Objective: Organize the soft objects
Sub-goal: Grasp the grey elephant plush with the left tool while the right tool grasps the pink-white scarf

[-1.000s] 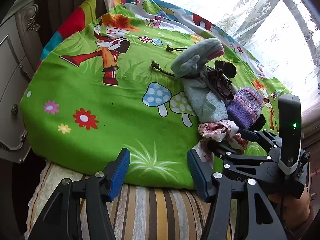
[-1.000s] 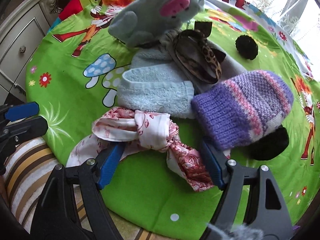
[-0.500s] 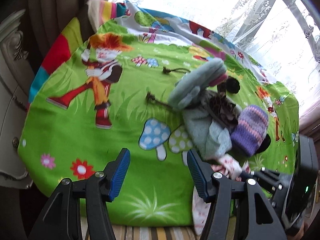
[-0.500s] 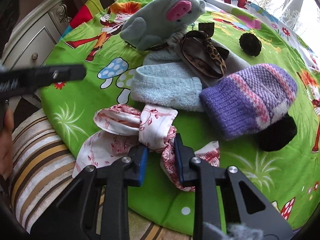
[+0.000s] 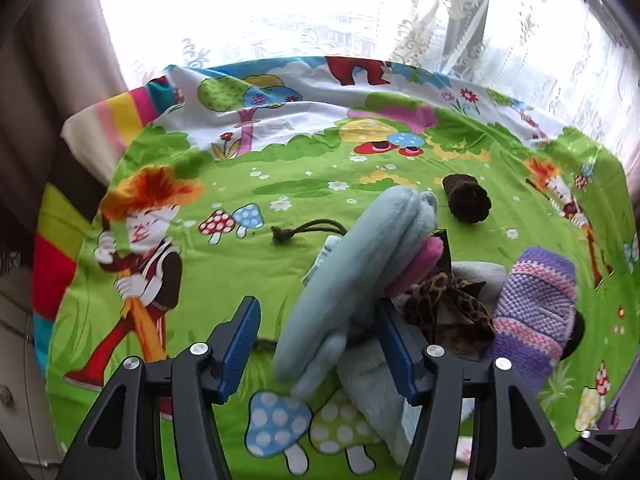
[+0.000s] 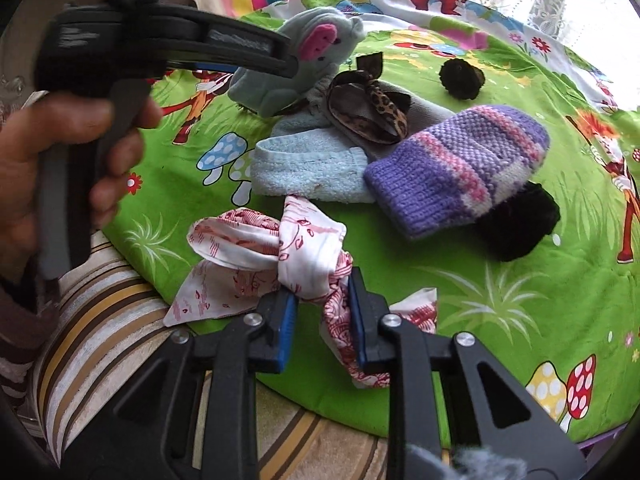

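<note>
My right gripper (image 6: 322,296) is shut on the knot of a red-and-white patterned cloth (image 6: 280,248) at the near edge of the green cartoon sheet (image 6: 500,300). My left gripper (image 5: 316,316) is open and hovers over a grey-blue plush toy (image 5: 360,256) with a pink patch; the toy shows between the fingers, untouched by the pads. In the right wrist view the toy (image 6: 316,40) lies just past the left gripper's fingers (image 6: 248,46). Beside it lie a light blue sock (image 6: 308,168), a leopard-print band (image 6: 372,108) and a purple knitted hat (image 6: 460,160).
A black pompom (image 5: 466,200) sits farther back and a brown cord (image 5: 308,230) lies left of the toy. A black fuzzy piece (image 6: 520,220) pokes out under the hat. A person's hand (image 6: 52,148) holds the left gripper. A striped cushion (image 6: 100,340) borders the sheet; lace curtains (image 5: 460,20) hang behind.
My right gripper has shut on the patterned cloth and lifted it a little. My left gripper has swung from the sheet's near left edge to over the plush toy.
</note>
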Available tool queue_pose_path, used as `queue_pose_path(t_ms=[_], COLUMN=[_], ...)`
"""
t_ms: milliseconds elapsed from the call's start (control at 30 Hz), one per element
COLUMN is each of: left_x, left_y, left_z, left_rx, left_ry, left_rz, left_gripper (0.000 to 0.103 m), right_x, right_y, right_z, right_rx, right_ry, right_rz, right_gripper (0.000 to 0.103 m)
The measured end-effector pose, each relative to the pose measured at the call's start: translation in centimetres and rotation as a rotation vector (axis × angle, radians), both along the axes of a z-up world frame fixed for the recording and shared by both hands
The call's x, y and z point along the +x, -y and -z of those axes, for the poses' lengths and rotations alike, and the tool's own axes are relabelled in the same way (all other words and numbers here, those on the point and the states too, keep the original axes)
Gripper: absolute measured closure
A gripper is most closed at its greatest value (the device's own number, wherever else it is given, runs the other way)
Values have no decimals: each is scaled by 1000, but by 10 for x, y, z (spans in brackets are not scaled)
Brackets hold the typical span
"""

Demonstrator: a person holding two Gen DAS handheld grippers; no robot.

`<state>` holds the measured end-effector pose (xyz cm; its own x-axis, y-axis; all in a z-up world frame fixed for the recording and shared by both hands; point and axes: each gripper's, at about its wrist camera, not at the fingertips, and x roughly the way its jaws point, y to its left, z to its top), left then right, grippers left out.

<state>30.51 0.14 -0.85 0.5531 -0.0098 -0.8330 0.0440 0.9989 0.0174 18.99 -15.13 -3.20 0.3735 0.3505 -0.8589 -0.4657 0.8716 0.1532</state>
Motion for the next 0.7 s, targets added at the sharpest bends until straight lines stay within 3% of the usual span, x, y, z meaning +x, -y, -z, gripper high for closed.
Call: queue_pose_path(t_ms=[67, 100, 200, 333, 700], left_x=[8, 10, 13, 0, -63], left_y=[4, 5, 8, -3, -44], left_z=[8, 11, 19, 16, 4], left_rx=[17, 11, 15, -42, -189], left_ry=[-9, -10, -26, -13, 29], left_rz=[14, 22, 34, -3, -153], left_gripper=[43, 49, 84, 89, 90], right_x=[-2, -3, -5, -8, -25], right_y=[4, 6, 12, 19, 29], right_z=[-3, -4, -6, -9, -16], right_rx=[9, 11, 16, 19, 23], right_ry=[3, 5, 8, 12, 29], right_rz=[13, 19, 36, 58, 89], right_gripper=[75, 75, 75, 75, 75])
